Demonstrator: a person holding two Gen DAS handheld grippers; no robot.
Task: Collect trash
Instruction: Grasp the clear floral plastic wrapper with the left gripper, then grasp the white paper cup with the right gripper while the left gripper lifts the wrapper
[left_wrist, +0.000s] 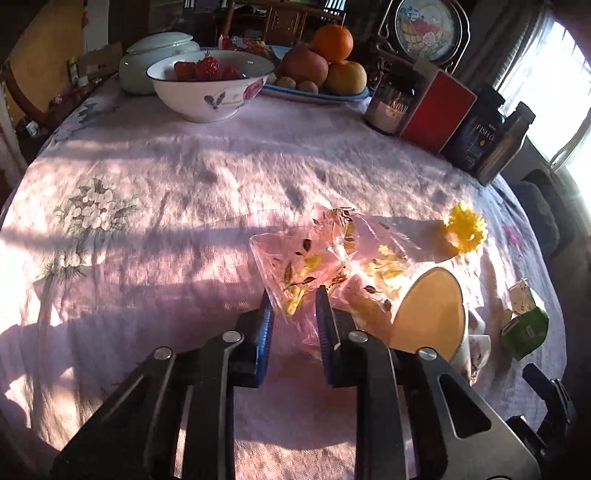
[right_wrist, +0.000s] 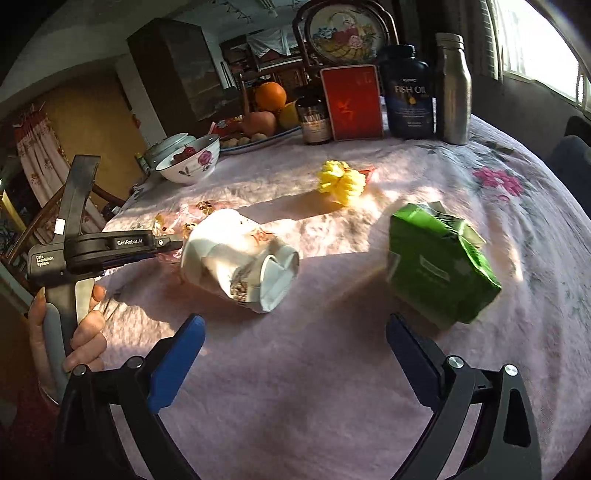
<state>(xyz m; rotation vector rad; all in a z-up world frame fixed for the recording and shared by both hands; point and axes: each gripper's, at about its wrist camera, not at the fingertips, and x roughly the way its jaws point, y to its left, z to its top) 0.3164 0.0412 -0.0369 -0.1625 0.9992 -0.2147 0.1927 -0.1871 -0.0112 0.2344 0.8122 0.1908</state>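
The left gripper (left_wrist: 293, 308) has its blue pads narrowly apart, with the near corner of a clear cellophane wrapper (left_wrist: 325, 254) lying between them; contact between pads and film cannot be confirmed, so it cannot be told whether the grip is closed on it. The wrapper is printed with yellow flowers and dark leaves and lies crumpled on the pink tablecloth (left_wrist: 166, 177). Just right of the left gripper, a paper cup (left_wrist: 430, 310) lies on its side with its mouth facing the camera.

The right gripper (right_wrist: 295, 336) has its jaws spread wide and holds nothing; it hovers above bare cloth. In the right wrist view, the left hand (right_wrist: 83, 332) grips the handle of the other unit at the left edge. The crushed paper cup (right_wrist: 240, 262) lies ahead and left of the right gripper. A crumpled green carton (right_wrist: 439, 258) lies ahead and right, apart from the cup. Beyond both, a yellow artificial flower (right_wrist: 341, 181) rests on the cloth, near the far end of the wrapper.

At the far side of the table stand a floral bowl of strawberries (left_wrist: 208, 86), a fruit plate (left_wrist: 317, 92), a red box (right_wrist: 351, 101), a fish oil bottle (right_wrist: 408, 92) and a metal bottle (right_wrist: 452, 88).
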